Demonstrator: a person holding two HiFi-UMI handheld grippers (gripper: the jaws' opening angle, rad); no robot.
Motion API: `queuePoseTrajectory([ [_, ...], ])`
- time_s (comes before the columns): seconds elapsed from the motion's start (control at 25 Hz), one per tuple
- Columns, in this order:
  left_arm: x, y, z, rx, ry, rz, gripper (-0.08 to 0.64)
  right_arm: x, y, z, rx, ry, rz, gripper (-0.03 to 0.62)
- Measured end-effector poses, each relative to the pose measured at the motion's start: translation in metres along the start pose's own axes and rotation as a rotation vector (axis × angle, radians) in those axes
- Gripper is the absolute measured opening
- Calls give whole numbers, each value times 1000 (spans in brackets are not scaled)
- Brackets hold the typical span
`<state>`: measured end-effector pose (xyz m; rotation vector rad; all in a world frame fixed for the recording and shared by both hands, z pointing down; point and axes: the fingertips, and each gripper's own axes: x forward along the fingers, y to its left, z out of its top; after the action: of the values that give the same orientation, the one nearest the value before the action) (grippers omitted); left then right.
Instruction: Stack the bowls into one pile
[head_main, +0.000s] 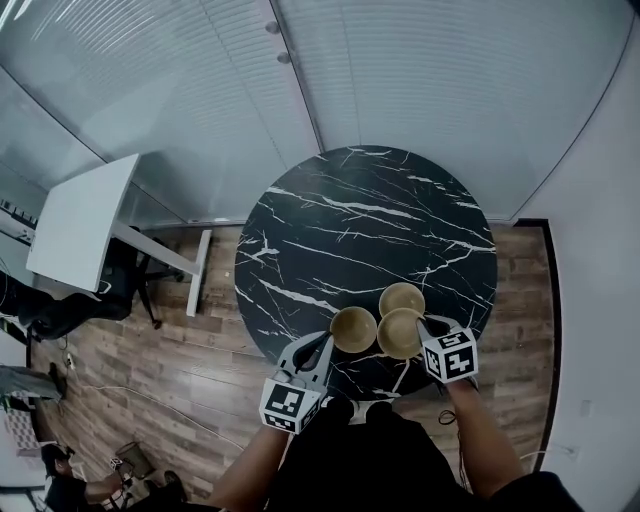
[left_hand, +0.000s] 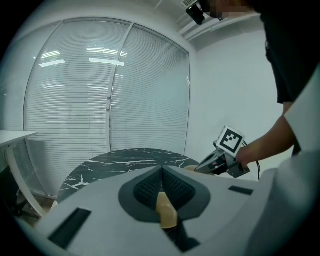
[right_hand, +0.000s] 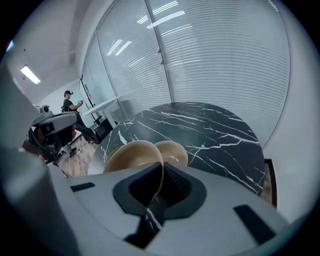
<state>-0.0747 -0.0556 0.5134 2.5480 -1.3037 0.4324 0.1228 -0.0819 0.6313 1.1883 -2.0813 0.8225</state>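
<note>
We see three plain tan bowls, all empty and mouth-up, clustered by the near edge of the table (head_main: 330, 220). The left bowl (head_main: 353, 329) is just beside the right bowl (head_main: 398, 334). The third bowl (head_main: 402, 298) lies just behind, toward the middle.

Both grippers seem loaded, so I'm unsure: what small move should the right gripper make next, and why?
Probably move the right gripper with its tan bowl over the free bowl beyond and lower it in: its jaws pinch that rim; the left gripper pinches the third bowl.
</note>
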Motion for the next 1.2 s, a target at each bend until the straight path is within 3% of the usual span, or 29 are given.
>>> queuePoseTrajectory([
  [0.48,-10,11,-9,-24,23,27,15,24,-35,33,18,-9,-80,21],
  [0.92,-6,6,-11,-28,32,26,14,50,-48,25,57,2,-121,21],
  [1.2,-2,9,-9,-28,36,38,14,58,-44,25,22,-4,-117,25],
])
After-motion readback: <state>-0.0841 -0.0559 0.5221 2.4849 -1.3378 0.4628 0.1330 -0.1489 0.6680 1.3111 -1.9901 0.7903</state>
